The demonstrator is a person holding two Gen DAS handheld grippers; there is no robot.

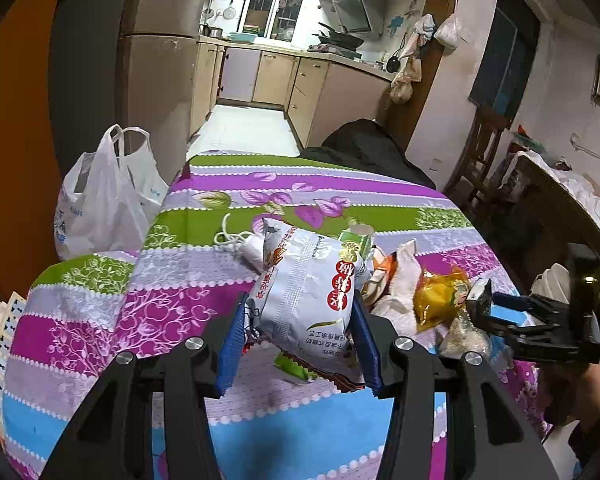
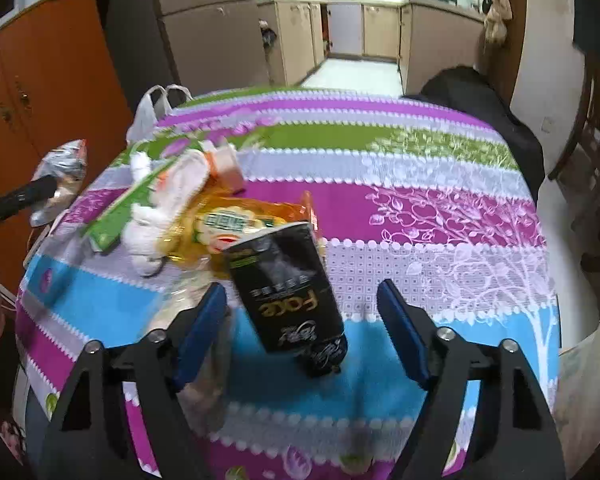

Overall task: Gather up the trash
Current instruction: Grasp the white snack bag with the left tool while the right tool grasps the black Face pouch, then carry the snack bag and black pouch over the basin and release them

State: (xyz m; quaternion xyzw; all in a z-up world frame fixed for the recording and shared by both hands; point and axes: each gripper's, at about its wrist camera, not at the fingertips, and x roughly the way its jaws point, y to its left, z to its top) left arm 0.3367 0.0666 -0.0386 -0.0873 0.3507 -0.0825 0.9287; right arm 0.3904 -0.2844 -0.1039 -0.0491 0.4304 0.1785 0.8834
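My left gripper [image 1: 300,303] is shut on a silver-white snack bag [image 1: 308,296], its blue pads pressing both sides and holding it above the striped tablecloth [image 1: 300,188]. In the right wrist view that bag [image 2: 62,176] hangs at the far left. My right gripper [image 2: 300,290] stands open over a black pouch [image 2: 288,288] that lies between its fingers; the pads do not press it. Behind the pouch lies a trash pile: a yellow wrapper [image 2: 236,220], white tissue [image 2: 148,224] and a green carton [image 2: 120,212]. In the left wrist view the right gripper [image 1: 480,308] sits beside the yellow wrapper [image 1: 440,296].
A white plastic bag [image 1: 100,200] stands off the table's left edge. Black cloth [image 1: 372,148] drapes past the far edge. A wooden chair [image 1: 484,152] is at the right and an orange cabinet [image 2: 52,80] at the left. The kitchen lies beyond.
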